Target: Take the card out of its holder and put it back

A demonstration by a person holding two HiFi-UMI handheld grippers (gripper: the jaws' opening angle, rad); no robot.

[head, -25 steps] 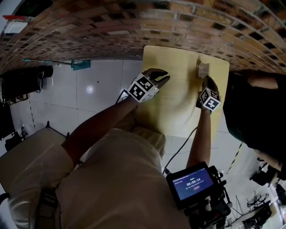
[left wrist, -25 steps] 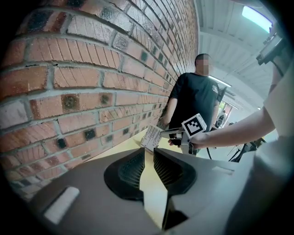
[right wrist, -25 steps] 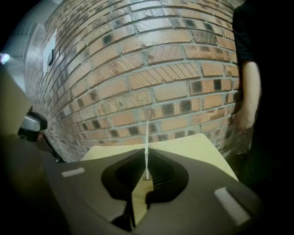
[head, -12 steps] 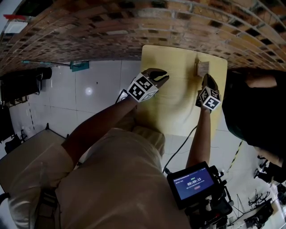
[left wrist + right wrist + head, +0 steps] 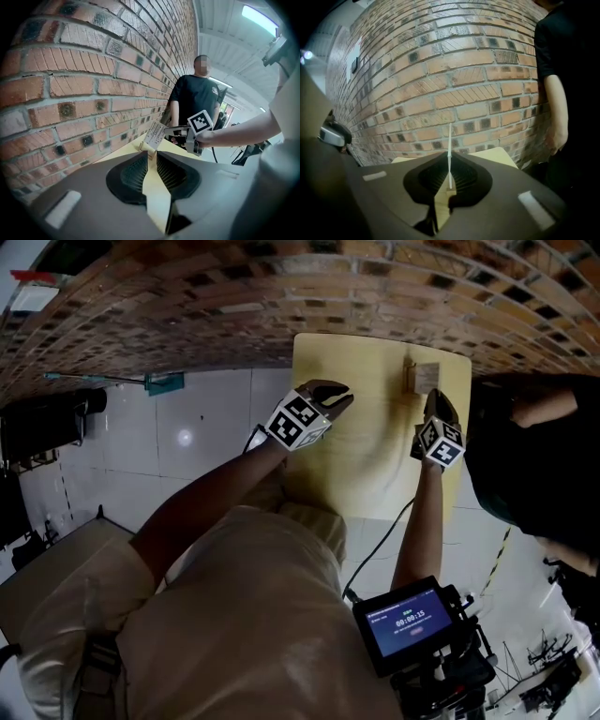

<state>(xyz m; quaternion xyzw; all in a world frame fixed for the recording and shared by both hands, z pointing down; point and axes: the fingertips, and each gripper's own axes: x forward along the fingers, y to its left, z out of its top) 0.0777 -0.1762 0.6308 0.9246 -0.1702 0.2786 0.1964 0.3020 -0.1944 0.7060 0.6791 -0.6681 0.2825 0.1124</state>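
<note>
Right tool (image 5: 450, 158) clamps the card (image 5: 449, 136) edge-on, long axis upright, directly over its holder (image 5: 147, 150) at the bench's (image 5: 375, 456) far edge. Left tool (image 5: 151, 157), slightly parted and empty, lies well apart.

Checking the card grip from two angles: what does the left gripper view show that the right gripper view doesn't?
Only the left gripper view: the right hand-held gripper seen from outside, and the printed face of the card. Only the right gripper view: the card edge-on, pinched between that gripper's own jaws. Both: the brick wall, the yellow table and a bystander in black.
</note>
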